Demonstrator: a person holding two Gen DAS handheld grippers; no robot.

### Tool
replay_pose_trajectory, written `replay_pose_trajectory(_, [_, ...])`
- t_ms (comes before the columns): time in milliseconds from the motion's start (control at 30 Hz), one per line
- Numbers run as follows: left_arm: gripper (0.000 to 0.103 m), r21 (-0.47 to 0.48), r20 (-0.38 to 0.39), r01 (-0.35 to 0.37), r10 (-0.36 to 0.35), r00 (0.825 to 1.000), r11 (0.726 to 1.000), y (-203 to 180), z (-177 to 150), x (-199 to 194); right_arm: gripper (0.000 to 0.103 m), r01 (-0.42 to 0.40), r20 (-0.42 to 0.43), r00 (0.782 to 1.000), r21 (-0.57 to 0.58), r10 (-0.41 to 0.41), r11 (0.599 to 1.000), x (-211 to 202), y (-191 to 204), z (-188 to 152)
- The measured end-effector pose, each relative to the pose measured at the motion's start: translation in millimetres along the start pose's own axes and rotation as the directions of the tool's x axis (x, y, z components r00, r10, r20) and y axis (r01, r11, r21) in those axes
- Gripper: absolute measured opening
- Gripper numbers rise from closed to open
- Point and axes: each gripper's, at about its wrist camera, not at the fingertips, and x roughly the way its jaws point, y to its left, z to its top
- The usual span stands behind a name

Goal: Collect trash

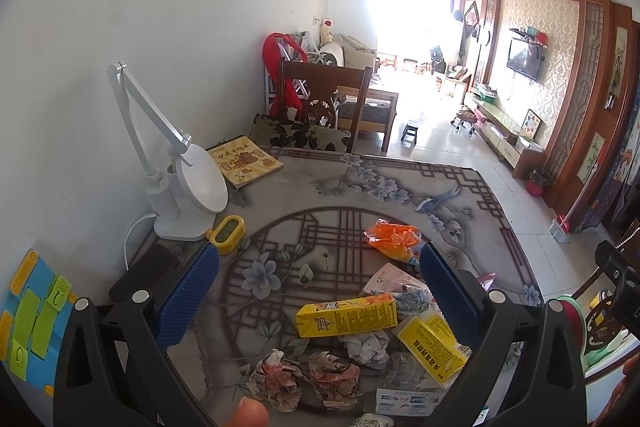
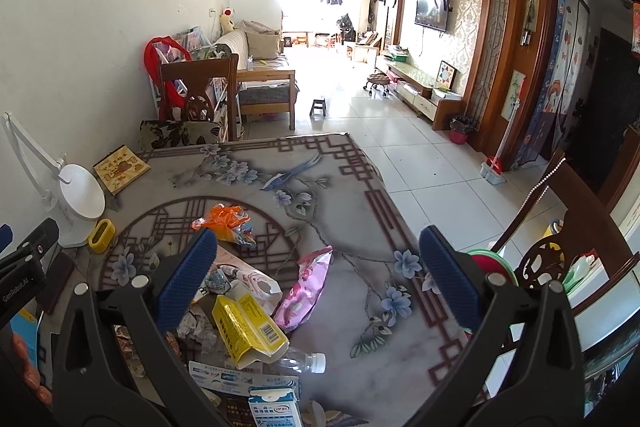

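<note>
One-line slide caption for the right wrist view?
Open right gripper above the patterned table, pink wrapper between its fingers, yellow carton nearby.

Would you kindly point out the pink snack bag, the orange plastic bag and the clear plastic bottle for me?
pink snack bag [image 2: 306, 287], right wrist view, middle of the bag's face.
orange plastic bag [image 1: 394, 237], left wrist view, centre of the crumpled plastic.
clear plastic bottle [image 2: 318, 362], right wrist view, its white cap.

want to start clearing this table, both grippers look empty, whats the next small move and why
Probably lower the left gripper onto the yellow carton lying on the table. Its jaws are open and empty, and the carton sits between the fingers on top of the pile, free of the crumpled paper below. The right gripper is open too.
</note>
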Motion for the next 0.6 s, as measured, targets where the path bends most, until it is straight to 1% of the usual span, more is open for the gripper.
replay_pose_trajectory(133, [0.095,0.002,0.001,0.003,-0.003,1.000,1.000,0.9,-0.2,0.3,0.100,0.007,0.008,1.000,-0.015,-0.007,1.000,-4.0,6.8,0.8])
replay_pose_trajectory(433, [0.095,0.011,0.000,0.006,-0.006,1.000,1.000,1.0,-0.1,0.7,0.100,0.004,0.009,1.000,-0.011,-0.004,1.000,-6.4,7.5,0.9])
replay_pose_trajectory(500, [0.095,0.020,0.004,0.015,-0.015,1.000,1.000,-0.7,-0.6,-0.1,0.100,-0.011,0.001,1.000,-0.008,0.011,1.000,-4.8,5.2,-1.0])
replay_pose_trajectory(600, [0.095,0.040,0.011,0.037,-0.038,0.999,0.999,-1.8,-4.3,-0.7,0.100,-0.064,-0.041,0.997,-0.002,0.064,0.998,5.9,-2.5,-11.6])
